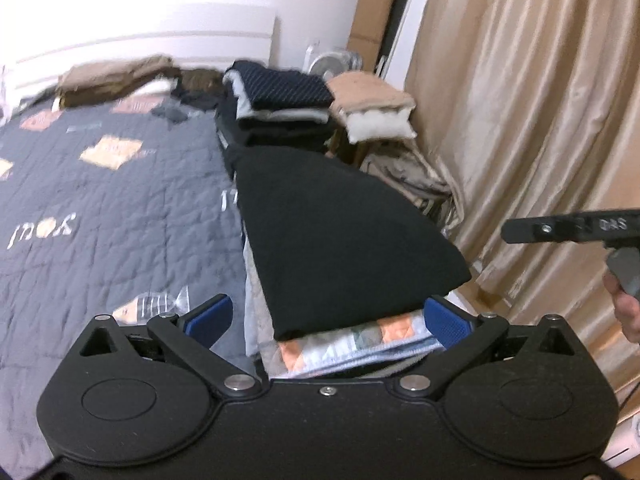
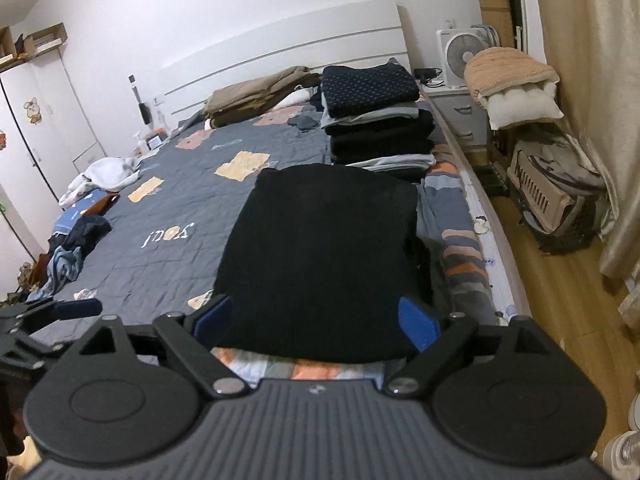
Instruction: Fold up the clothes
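Both grippers, left gripper (image 1: 326, 314) and right gripper (image 2: 316, 320), stand with jaws wide and empty over the folded black garment (image 2: 320, 248) lying on the quilt (image 2: 168, 208), which looks soft, light, floppy, best pinched at its near corners.

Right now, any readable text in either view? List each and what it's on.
"you!", upside down: quilt.
"DAS", partly cut off: right gripper's finger.
White marks beside the black garment, on the quilt: cut off, unreadable.
Cartoon sticker on wardrobe: no text readable.
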`<state>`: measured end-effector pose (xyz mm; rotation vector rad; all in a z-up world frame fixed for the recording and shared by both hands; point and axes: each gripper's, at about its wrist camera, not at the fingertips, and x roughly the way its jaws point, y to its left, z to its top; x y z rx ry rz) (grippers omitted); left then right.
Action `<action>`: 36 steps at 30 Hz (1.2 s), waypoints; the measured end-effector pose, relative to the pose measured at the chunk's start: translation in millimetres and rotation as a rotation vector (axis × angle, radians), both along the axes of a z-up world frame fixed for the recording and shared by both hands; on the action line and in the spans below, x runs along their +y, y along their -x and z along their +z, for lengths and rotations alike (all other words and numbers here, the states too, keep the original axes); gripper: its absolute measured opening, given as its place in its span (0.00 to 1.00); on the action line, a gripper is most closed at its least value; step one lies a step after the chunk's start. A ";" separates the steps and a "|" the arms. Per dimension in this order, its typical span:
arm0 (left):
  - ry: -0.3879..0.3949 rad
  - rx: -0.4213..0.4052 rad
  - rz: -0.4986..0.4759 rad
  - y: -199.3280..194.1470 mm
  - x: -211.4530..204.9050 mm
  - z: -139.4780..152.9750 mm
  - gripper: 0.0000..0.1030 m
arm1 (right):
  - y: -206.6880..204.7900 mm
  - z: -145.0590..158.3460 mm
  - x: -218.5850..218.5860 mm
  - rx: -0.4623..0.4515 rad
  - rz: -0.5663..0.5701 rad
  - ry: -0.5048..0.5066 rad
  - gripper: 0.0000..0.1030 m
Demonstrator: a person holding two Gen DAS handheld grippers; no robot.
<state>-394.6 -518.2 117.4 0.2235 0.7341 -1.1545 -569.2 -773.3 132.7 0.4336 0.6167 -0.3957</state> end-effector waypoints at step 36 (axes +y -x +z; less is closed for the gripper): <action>0.031 -0.060 0.008 7.7 31.8 53.5 1.00 | 7.6 46.5 65.8 0.081 0.075 0.054 0.87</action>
